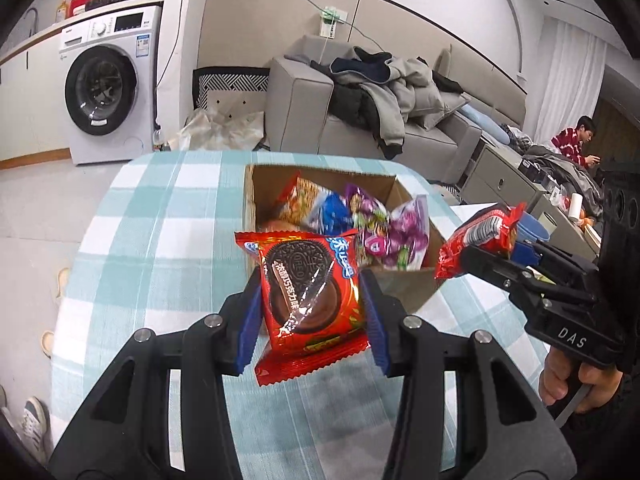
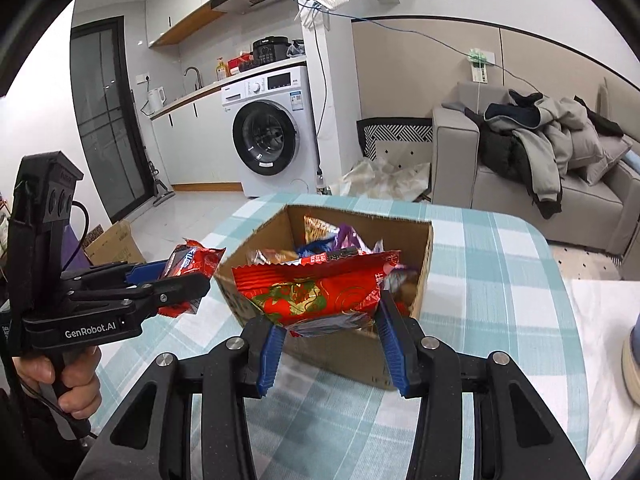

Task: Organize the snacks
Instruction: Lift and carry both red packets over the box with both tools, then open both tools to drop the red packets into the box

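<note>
left gripper (image 1: 314,304) clenched on a red oreo packet (image 1: 310,300), frame centre; right gripper (image 2: 332,336) clenched on a second red packet (image 2: 316,292), both before the cardboard box (image 1: 404,284) of snacks.

Right gripper (image 2: 330,340) clamping a red snack packet (image 2: 316,292) before the cardboard box (image 2: 400,356).
Box on the checked counter (image 2: 500,280) contains mixed wrappers. At left, left gripper (image 2: 188,276) grips a second red packet (image 2: 192,260) beside the box.
</note>
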